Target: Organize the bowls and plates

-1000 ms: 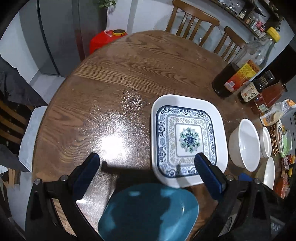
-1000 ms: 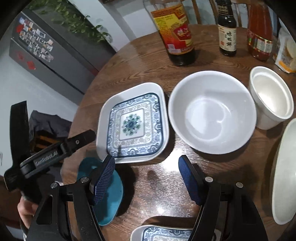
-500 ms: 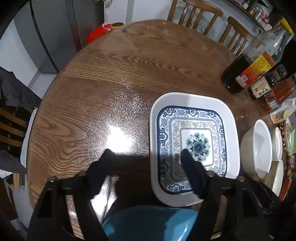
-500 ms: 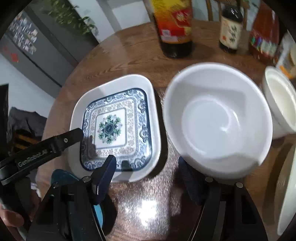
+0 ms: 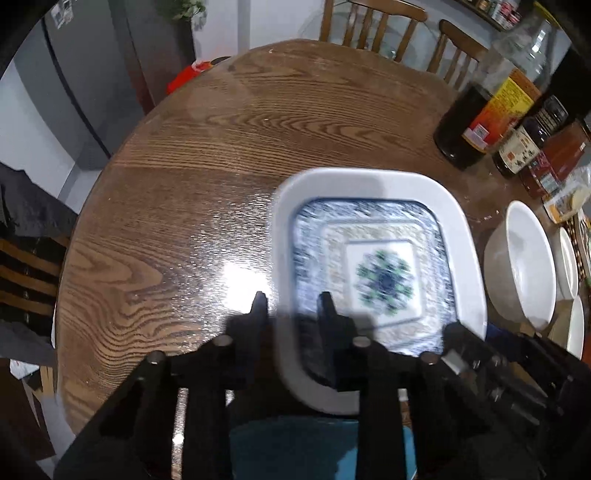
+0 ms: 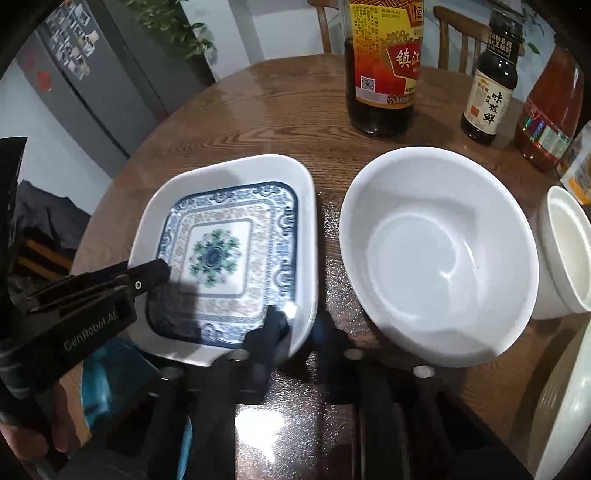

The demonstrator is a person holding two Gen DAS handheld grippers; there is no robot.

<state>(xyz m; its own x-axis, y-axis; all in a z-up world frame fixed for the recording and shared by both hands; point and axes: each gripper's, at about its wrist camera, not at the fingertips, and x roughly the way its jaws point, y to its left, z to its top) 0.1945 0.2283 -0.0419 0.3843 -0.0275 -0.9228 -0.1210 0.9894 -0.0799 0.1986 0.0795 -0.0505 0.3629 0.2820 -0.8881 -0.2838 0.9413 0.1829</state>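
A square white plate with a blue pattern [image 5: 384, 258] [image 6: 229, 251] lies on the round wooden table [image 5: 207, 155]. My left gripper [image 5: 290, 306] is shut on the plate's near left rim; it also shows in the right wrist view [image 6: 147, 273]. My right gripper [image 6: 299, 317] is shut on the plate's near right rim. A large white bowl [image 6: 436, 254] [image 5: 521, 266] stands just right of the plate. A teal plate [image 5: 317, 446] [image 6: 107, 373] lies below the grippers, partly hidden.
Dark sauce bottles [image 6: 380, 66] [image 6: 491, 85] and a red bottle [image 6: 550, 110] stand behind the bowl. A smaller white bowl [image 6: 569, 254] and another white dish [image 6: 565, 406] are at the right. Chairs [image 5: 369, 22] stand beyond the table.
Both grippers moved forward and closed from wide open onto opposite near rims of the patterned plate. The plate looks blurred in the left wrist view.
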